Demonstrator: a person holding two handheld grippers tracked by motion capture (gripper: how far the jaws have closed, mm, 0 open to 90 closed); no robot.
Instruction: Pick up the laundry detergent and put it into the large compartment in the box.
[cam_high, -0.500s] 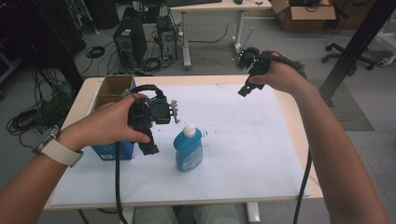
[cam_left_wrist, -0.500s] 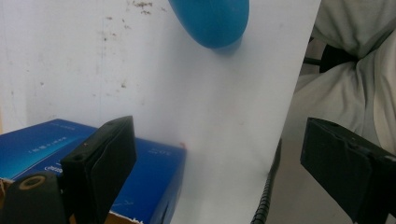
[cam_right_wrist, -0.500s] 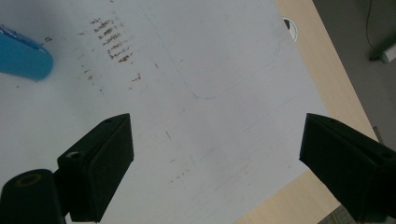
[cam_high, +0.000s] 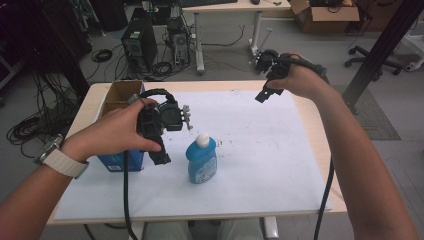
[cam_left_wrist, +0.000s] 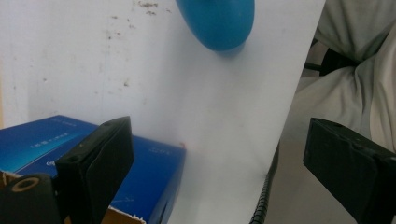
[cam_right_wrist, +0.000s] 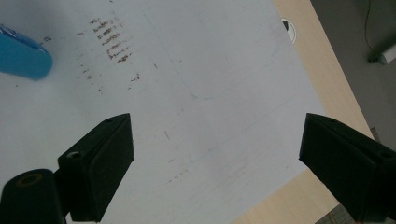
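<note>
— Bottle status? Where's the blue plastic soap bottle with the white cap (cam_high: 202, 159)?

— Lying on the white sheet beside my left gripper (cam_high: 159, 158), which barely shifted. Both jaw pairs gape wide, empty; right gripper (cam_high: 263, 95) hovers far off. No grasp begun.

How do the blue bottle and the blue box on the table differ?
The bottle is a rounded shape with a white cap; the box is square-edged cardboard, open at the top. The bottle lies near the middle of the white sheet, in the open; the box sits at the sheet's left edge, partly behind the left hand. Both are blue, and neither is held.
</note>
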